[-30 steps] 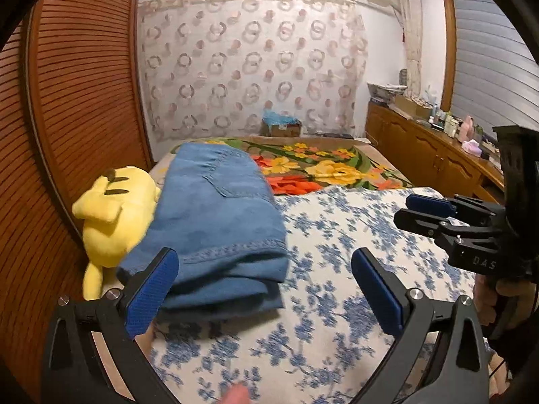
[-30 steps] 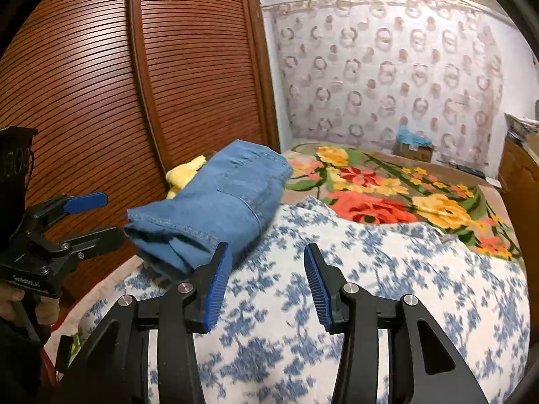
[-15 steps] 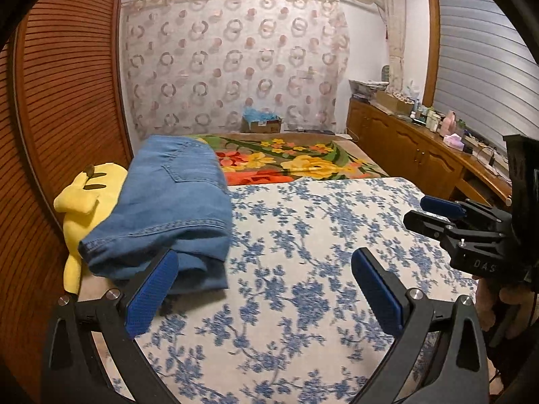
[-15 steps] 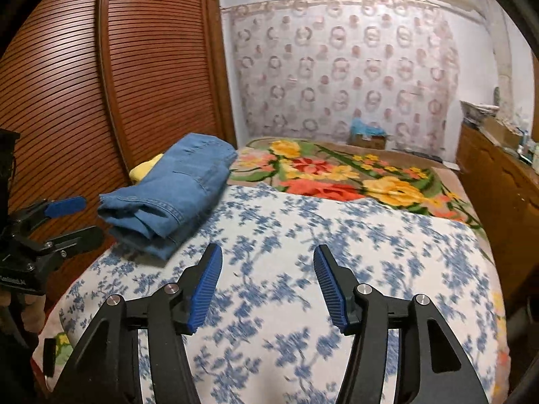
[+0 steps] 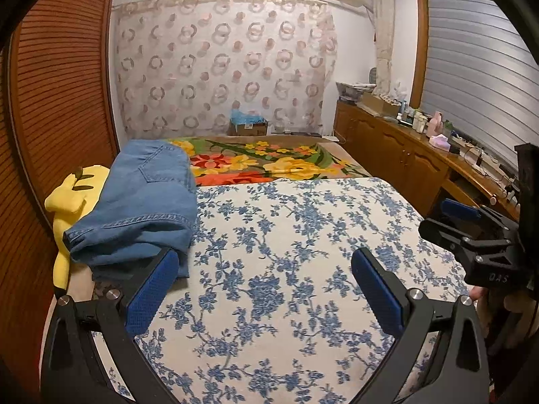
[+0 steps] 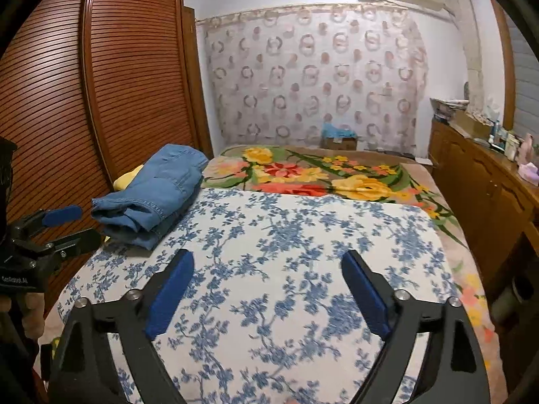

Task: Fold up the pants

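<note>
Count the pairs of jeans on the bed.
1: the folded jeans lie at the bed's left edge, partly on the blue floral sheet, against a yellow plush toy. More could be hidden underneath.

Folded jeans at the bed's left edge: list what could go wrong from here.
1. The folded jeans lie at the side of the blue-flowered sheet, partly over the yellow plush toy; on that uneven base they might slump or unfold.
2. Both the left gripper and right gripper are open and off the jeans, so nothing would stop a slide.
</note>
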Tool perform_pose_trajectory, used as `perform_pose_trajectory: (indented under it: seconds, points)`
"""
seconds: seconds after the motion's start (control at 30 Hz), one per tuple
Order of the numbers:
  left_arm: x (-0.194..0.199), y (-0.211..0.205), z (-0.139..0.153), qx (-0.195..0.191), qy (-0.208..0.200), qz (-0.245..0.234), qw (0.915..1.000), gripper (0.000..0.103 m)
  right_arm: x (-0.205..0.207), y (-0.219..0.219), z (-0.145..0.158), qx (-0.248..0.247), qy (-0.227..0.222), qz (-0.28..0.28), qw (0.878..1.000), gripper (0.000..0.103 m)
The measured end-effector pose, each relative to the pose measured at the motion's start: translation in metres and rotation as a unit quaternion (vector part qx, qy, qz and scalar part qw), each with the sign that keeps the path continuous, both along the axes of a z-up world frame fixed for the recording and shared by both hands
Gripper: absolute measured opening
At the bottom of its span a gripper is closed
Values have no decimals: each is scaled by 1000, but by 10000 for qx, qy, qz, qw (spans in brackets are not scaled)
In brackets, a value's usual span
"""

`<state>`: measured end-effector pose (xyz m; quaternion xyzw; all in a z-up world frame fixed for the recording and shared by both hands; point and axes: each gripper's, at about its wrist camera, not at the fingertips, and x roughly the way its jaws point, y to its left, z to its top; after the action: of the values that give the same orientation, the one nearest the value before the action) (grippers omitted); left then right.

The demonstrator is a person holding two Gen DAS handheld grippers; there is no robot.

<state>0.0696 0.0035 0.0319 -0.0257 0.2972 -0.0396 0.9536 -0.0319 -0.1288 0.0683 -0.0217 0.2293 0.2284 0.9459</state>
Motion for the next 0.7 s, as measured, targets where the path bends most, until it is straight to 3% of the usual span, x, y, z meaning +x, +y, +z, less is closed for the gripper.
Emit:
perform_pose_trajectory:
  seconds: [0.33, 0.7]
  points:
    - [-10, -26, 11, 51, -77, -62, 9999, 103, -15, -34, 7, 128, -67, -169, 9998, 100]
    - [-31, -37, 41, 98, -442, 8, 9990, 103, -49, -55, 29, 348, -562, -360, 9972, 100]
